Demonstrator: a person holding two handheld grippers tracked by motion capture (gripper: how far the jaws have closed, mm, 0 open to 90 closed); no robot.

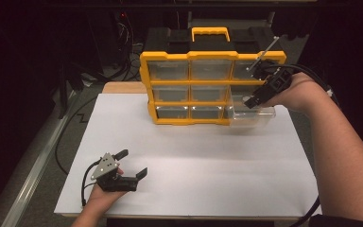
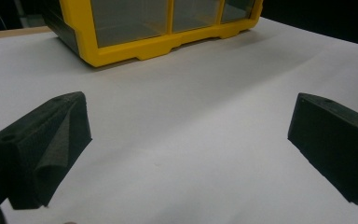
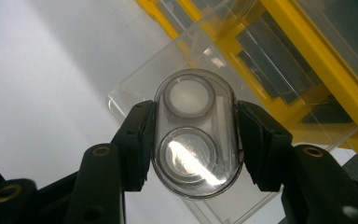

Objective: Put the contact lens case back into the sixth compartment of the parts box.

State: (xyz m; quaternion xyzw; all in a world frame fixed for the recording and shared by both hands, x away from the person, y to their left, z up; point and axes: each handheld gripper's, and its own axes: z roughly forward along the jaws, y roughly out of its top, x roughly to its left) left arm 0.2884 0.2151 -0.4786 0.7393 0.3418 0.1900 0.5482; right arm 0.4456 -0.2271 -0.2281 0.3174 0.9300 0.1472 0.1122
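A yellow and black organizer cabinet [image 1: 194, 85] with clear drawers stands at the back of the white table [image 1: 189, 161]. Its bottom right clear drawer [image 1: 253, 116] is pulled out. My right gripper [image 1: 257, 97] hovers over that drawer, shut on a clear oval case [image 3: 196, 133] that holds two round discs. In the right gripper view the drawer [image 3: 144, 88] lies below the case. My left gripper [image 1: 132, 163] rests open on the table near the front left, with nothing between its jaws. The cabinet's lower edge [image 2: 168, 44] lies ahead of the left gripper.
A wooden board [image 1: 123, 87] shows behind the white sheet at the back left. Cables [image 1: 66, 132] run along the dark floor to the left of the table. White surface stretches between the left gripper and the cabinet.
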